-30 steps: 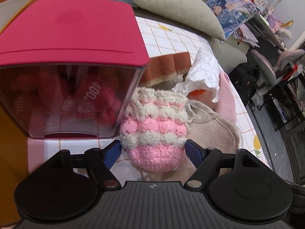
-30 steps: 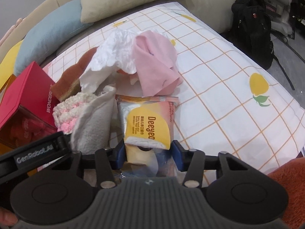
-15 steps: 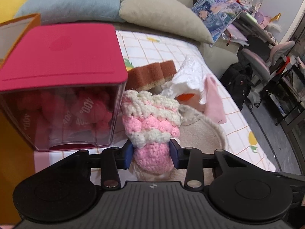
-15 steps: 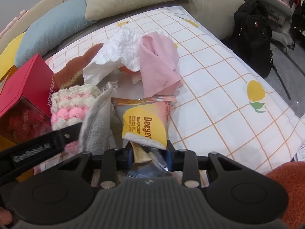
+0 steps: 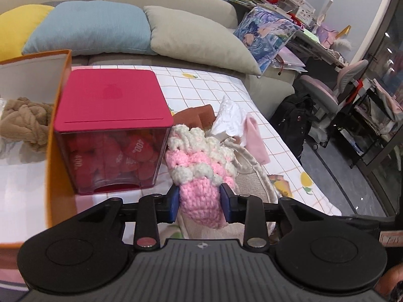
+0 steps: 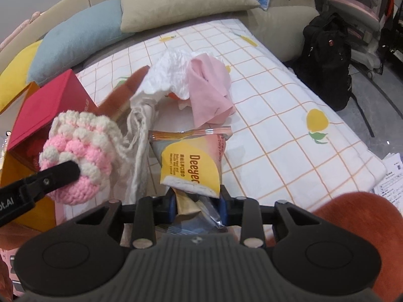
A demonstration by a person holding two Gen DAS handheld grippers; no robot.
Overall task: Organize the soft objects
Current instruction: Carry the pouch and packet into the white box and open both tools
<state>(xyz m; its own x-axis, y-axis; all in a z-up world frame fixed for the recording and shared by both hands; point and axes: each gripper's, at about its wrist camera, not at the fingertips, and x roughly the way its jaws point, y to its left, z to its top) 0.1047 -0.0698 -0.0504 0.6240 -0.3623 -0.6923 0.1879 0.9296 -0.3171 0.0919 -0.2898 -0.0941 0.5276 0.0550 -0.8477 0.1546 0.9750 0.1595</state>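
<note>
Wipes pack [image 6: 192,168] base behind tongs [image 6: 196,207]

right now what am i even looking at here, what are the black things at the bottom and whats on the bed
The black shapes are two hand-held grabbers, each with a camera looking along its fingers; a person holds one in each hand. The left view shows the left gripper, jaws closing on a pink and white crochet pouch. The right view shows the right gripper clamped on a yellow wipes packet. On the checked sheet lie a pink cloth, white tissue, a brown sponge and a red-lidded box.
</note>
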